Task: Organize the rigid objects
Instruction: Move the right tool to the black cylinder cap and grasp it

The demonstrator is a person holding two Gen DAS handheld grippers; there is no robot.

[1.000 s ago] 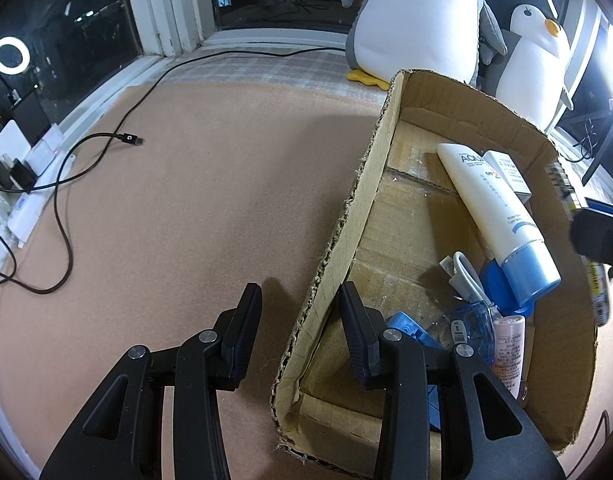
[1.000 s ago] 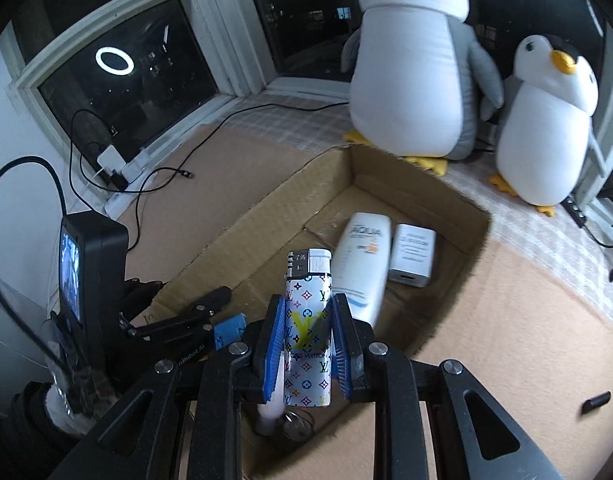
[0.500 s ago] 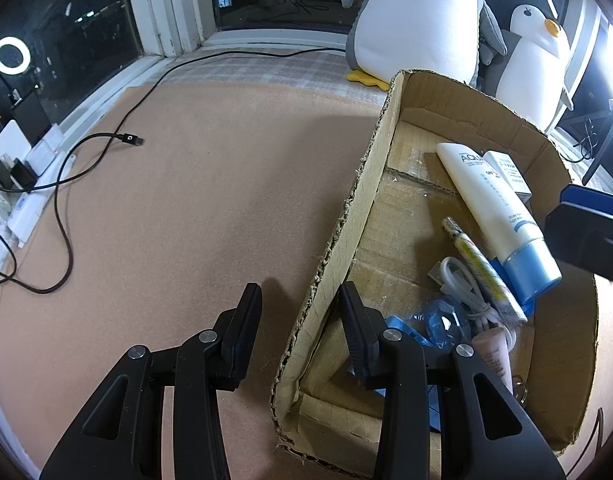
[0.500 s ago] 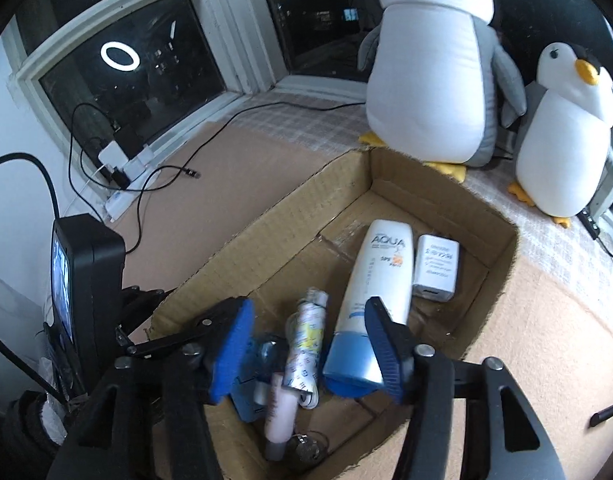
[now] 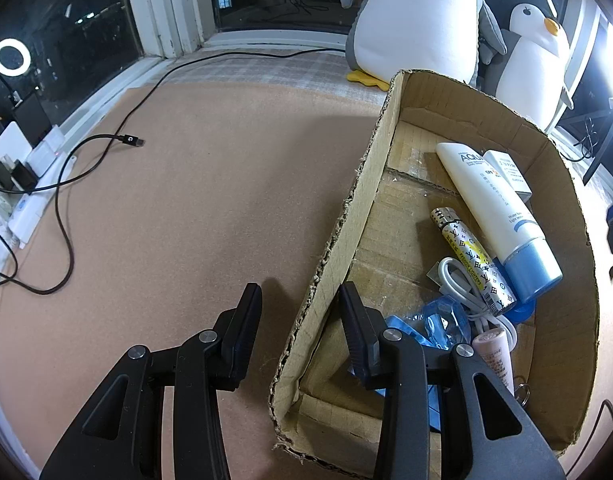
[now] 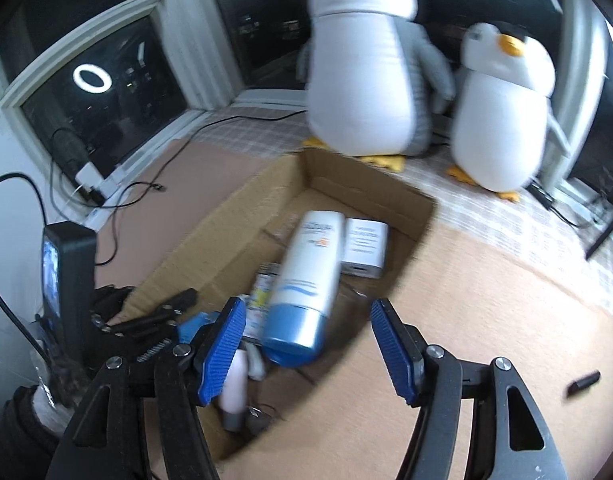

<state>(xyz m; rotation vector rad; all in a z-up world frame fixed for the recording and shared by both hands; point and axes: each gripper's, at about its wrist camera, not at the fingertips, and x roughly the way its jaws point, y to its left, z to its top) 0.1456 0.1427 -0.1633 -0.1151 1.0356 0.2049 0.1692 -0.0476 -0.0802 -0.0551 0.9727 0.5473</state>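
Steadying seems the reason the left tool (image 5: 296, 332) straddles the open brown cardboard box's (image 5: 582, 248) side wall, clenched as far as it goes, while the right tool (image 6: 306, 350), emptied and opening, leaves the monogram-patterned lighter (image 5: 472, 262) lying inside that box beside the white blue-capped tube (image 5: 494, 212).

Large penguin plush (image 5: 416, 24): far edge of the floor, by the window.
Small penguin plush (image 5: 534, 60): just beside it.
Black cable (image 5: 118, 138): lies on the floor's left side.
Ring light (image 5: 11, 57): reflected in the window.

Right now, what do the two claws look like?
The left claw is all black, with ribbed pads and silver screws on its angular arms. The right claw has the same black frame and screws, but bright blue ribbed pads.
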